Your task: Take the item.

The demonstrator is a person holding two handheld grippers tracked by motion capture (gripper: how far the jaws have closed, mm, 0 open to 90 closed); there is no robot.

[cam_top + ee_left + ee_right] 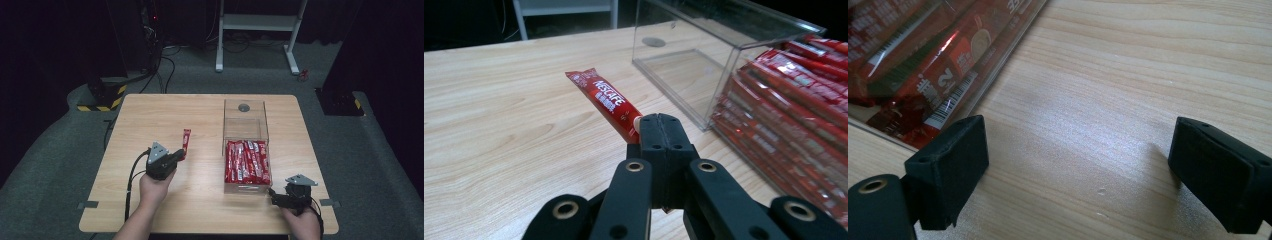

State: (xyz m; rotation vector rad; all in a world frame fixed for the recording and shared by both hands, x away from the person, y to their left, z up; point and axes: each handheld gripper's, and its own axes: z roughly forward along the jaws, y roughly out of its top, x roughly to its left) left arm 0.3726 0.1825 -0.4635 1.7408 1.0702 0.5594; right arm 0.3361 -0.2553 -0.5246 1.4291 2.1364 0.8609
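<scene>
Nearest the high camera, the right gripper (280, 199) rests with jaws spread wide and empty on the table (200, 210), just off the near end of the clear box (245, 150). At about ten o'clock from it, the left gripper (179, 156) is clenched on the near end of one red coffee stick (186, 141), which juts toward twelve o'clock just above the wood. Judging by this, one stick is out of the box, while the packed sticks (247, 161) in its near half remain to be handled.
</scene>
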